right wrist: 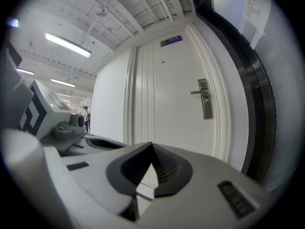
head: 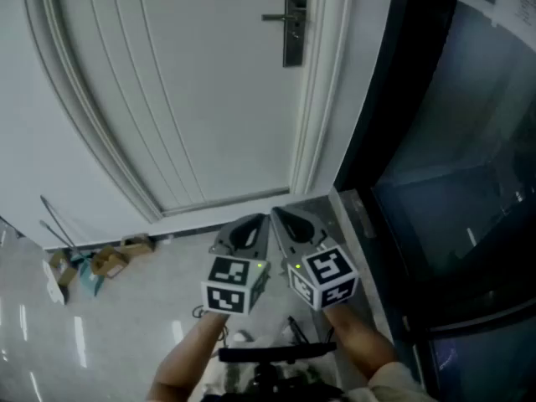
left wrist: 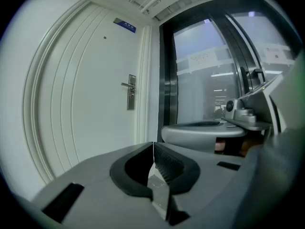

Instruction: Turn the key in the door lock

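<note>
A white door (head: pixel 209 90) stands ahead with a dark metal lock plate (head: pixel 295 22) and a lever handle (head: pixel 276 18) near its right edge. The plate also shows as the lock plate (left wrist: pixel 131 92) in the left gripper view and the lock plate (right wrist: pixel 205 98) in the right gripper view. No key is visible at this distance. My left gripper (head: pixel 258 223) and right gripper (head: pixel 278 216) are held side by side well short of the door, both pointing at it. Both are shut, tips together, with nothing between the jaws. Left gripper (left wrist: pixel 153 144), right gripper (right wrist: pixel 152 145).
A dark glass wall (head: pixel 452 141) runs along the right of the door frame (head: pixel 322 99). Cardboard boxes and scraps (head: pixel 92 262) lie on the shiny floor at the left, by the wall. A blue sign (left wrist: pixel 125 25) sits above the door.
</note>
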### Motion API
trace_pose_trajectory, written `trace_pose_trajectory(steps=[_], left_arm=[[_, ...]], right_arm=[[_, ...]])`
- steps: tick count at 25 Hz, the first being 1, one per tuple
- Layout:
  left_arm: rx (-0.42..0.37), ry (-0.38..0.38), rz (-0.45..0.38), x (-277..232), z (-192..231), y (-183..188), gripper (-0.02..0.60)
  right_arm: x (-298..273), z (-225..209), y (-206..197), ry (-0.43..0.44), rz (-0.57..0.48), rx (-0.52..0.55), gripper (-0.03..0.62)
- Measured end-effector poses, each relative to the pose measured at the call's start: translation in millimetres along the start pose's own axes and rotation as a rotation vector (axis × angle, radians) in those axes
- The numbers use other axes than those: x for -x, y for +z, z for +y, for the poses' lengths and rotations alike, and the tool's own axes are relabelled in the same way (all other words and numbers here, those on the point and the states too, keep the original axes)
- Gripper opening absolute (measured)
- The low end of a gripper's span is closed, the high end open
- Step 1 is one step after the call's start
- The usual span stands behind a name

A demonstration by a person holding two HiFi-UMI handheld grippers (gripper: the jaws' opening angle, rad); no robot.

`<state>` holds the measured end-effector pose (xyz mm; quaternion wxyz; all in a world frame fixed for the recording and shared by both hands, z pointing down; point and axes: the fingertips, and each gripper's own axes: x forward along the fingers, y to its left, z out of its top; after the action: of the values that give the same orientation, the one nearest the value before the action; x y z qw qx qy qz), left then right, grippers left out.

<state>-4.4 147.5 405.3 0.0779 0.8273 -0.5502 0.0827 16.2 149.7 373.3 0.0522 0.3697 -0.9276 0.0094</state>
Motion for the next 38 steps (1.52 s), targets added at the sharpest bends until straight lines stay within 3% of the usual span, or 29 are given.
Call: trace_pose_trajectory(steps=[9, 17, 23, 27, 31, 38], left_arm=[[-0.007, 0.015, -0.018, -4, 2, 8, 0.02], [-0.033, 0.019, -0.016, -24, -6, 13, 0.02], [-0.021, 0.027, -0.024, -41, -11, 19, 0.02], [-0.033, 0.04, -0.029, -55, -15, 25, 0.02], [-0.039, 0.049, -0.03, -72, -21, 30, 0.02], [-0.055, 0.073, -0.03, -99, -34, 37, 0.02]], right_arm=[[-5, -5, 0, -0.003, -0.005, 0.002, 0.008], [-4, -27, 3, -0.04, -0.02, 0.036, 0.009], [-4, -41, 8, -0.004, -0.016, 0.044, 0.003], [-4, -62, 3, -0.026, -0.01, 0.058, 0.005], [-6, -82, 5, 0.0, -0.025, -0.014, 0.008], [-3, -109, 8, 0.019, -0.043, -0.012, 0.009]])
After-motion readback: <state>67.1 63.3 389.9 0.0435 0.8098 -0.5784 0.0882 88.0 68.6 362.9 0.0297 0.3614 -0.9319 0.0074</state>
